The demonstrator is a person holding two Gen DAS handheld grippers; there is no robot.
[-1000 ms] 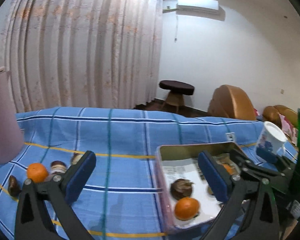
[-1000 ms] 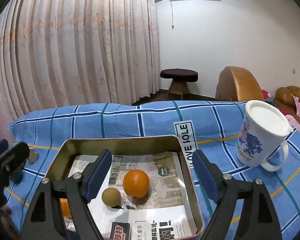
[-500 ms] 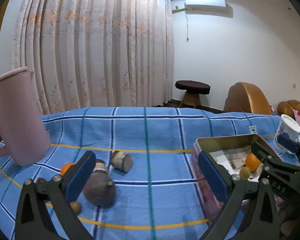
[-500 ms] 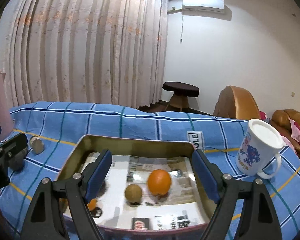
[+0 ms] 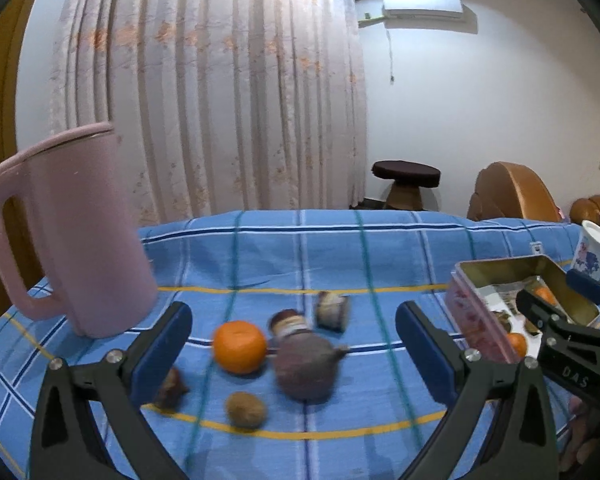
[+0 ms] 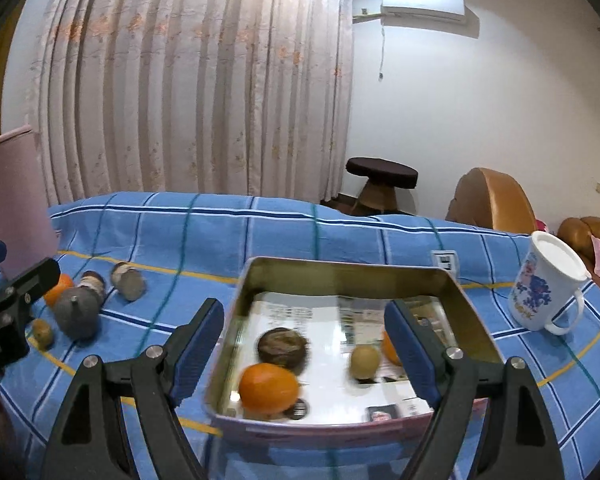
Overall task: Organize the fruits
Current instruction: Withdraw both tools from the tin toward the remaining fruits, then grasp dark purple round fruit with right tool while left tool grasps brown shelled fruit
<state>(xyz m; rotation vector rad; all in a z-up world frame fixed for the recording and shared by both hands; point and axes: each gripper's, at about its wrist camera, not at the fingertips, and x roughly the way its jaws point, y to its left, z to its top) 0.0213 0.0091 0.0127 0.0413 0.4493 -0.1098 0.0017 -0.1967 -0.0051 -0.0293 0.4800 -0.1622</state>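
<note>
Both tools stand wide with nothing between their pads. Ahead of the left tool (image 5: pixel 292 344) lie an orange (image 5: pixel 239 346), a dark round fruit (image 5: pixel 306 368) and a kiwi (image 5: pixel 245 410) on the blue checked cloth (image 5: pixel 340 248). The tin tray (image 6: pixel 340 274) sits under the right tool (image 6: pixel 304 344), holding another orange (image 6: pixel 268 388).

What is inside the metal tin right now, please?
The tin holds two oranges, a kiwi, a dark round fruit and printed paper; the right gripper's finger partly covers one orange.
</note>
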